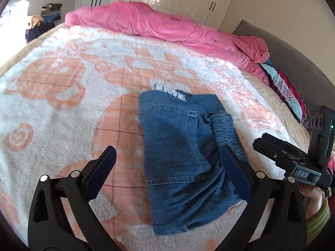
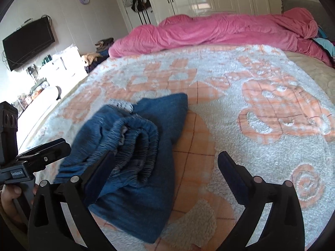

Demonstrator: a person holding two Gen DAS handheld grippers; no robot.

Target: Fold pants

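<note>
Pants (image 1: 184,146) lie folded in a bundle on the bed's blanket (image 1: 62,108) — my left gripper (image 1: 167,159) and right gripper (image 2: 167,163) both spread wide, holding nothing.

A: What do the tools look like?

B: The left gripper (image 1: 168,161) is matte black plastic, with forked arms, triangular cut-outs and silver round rivets; its fingers (image 1: 236,173) carry dark blue pads.

A: And the other one?

B: The right gripper (image 2: 167,167) is built the same. Seen at the right edge of the left view, its body bears a "DAS" label and a green light.

A: Any skin?

B: A right hand (image 1: 312,196) at the lower right, with dark-painted nails and a yellow-green sleeve.
</note>
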